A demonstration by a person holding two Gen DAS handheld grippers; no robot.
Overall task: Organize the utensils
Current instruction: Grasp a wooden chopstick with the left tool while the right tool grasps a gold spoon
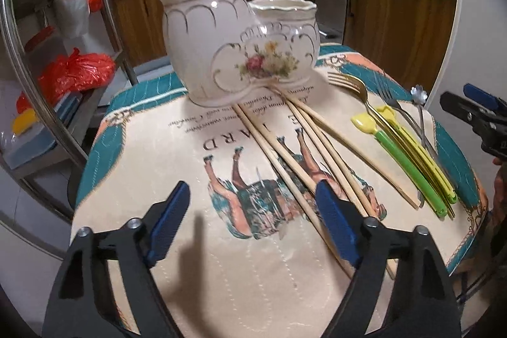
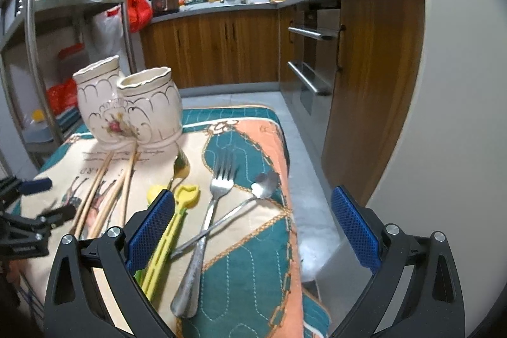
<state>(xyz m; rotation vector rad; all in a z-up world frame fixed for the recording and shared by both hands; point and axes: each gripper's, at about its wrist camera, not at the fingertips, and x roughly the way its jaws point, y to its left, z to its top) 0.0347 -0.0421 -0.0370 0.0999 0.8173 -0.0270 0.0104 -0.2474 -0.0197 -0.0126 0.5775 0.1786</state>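
Your left gripper point(image 1: 250, 220) has its jaws apart over the chopsticks point(image 1: 304, 154), gripping nothing; your right gripper point(image 2: 250, 230) gapes wide and empty. The chopsticks look light, stiff and smooth, so pinch them mid-length. The holder point(image 1: 228, 43) at the table's far edge looks breakable.

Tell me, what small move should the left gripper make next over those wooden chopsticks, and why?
Probably ease the left gripper down and rightward so it straddles the chopsticks. It is open and holds nothing, and its right pad already hangs over them. They lie loose on the cloth, pointing at the double ceramic holder, whose visible openings show no utensils.
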